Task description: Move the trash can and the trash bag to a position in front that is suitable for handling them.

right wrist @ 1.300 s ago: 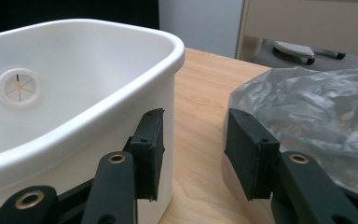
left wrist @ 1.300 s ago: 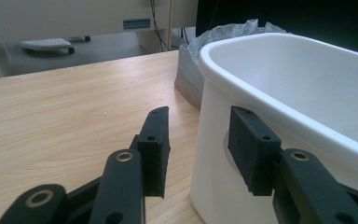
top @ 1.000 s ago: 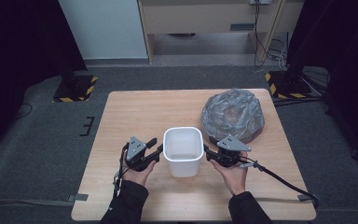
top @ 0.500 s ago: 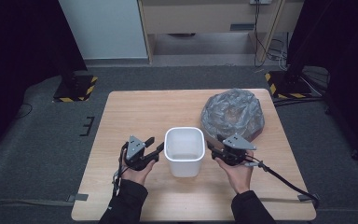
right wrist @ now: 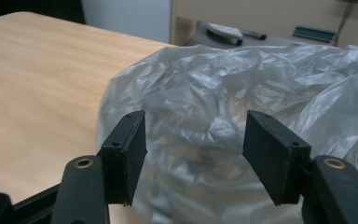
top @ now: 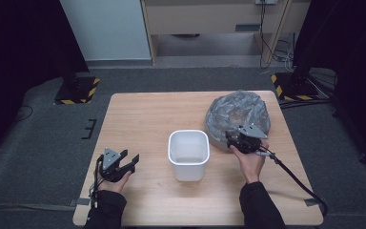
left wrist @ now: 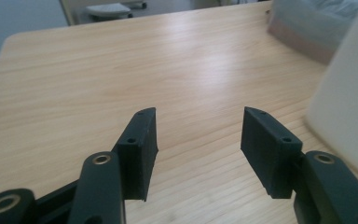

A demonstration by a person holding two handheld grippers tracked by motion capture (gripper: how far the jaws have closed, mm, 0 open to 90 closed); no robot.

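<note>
1. A white tub [top: 188,154] stands upright on the wooden table [top: 147,114], a little toward the person's side of the middle; its mouth faces up and its inside looks bare.
2. A crumpled grey plastic bag [top: 238,114] lies behind and to the right of the tub, near the table's far right corner. Its near edge comes close to the tub's right rim; whether they touch cannot be told.
3. The right gripper [top: 232,138] sits just right of the tub, at the bag's near edge, held in the person's right hand [top: 249,157]. In the right gripper view its jaws stand wide apart with nothing between them, and the bag [right wrist: 242,116] bulges right in front of them. The fingertips look close to the plastic, but contact cannot be told.
4. A black cable [top: 295,179] trails from the right gripper toward the table's near right corner.
5. The left gripper [top: 132,161] is well to the left of the tub, near the table's near left edge, held in the left hand [top: 114,180]. In the left gripper view its jaws are spread and released, empty, with bare table [left wrist: 121,70] between them and the tub's white wall [left wrist: 349,112] at the right.
6. Two black stands with yellow-striped bases [top: 76,91] rest on the grey floor beyond the table, left and right of the tub's line.
</note>
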